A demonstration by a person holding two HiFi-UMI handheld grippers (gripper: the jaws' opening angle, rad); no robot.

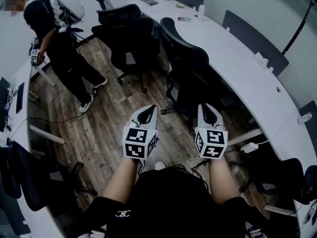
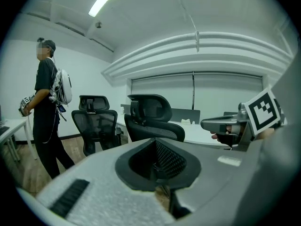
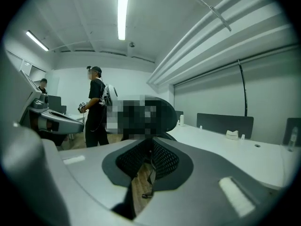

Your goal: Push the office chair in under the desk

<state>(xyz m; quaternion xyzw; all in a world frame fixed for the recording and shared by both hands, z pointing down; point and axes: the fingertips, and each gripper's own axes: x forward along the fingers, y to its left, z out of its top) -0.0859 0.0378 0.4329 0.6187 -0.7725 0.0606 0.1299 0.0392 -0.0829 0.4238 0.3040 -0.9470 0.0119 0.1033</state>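
A black high-backed office chair [image 1: 185, 66] stands on the wood floor with its back towards me, its front at the edge of the long white curved desk [image 1: 237, 58]. Both grippers are held side by side above my lap, pointing at the chair and well short of it. My left gripper [image 1: 147, 112] is shut with nothing in it; the left gripper view has the chair [image 2: 153, 121] beyond its jaws. My right gripper [image 1: 207, 110] stands slightly open and empty, with floor showing through the gap. In its own view the desk [image 3: 225, 149] runs along the right.
A second black chair [image 1: 126, 33] stands further along the desk. A person in black [image 1: 59, 43] with a white backpack stands at the far left beside another white desk [image 1: 15, 98]. A power strip [image 1: 250, 147] and cables lie under the desk at my right.
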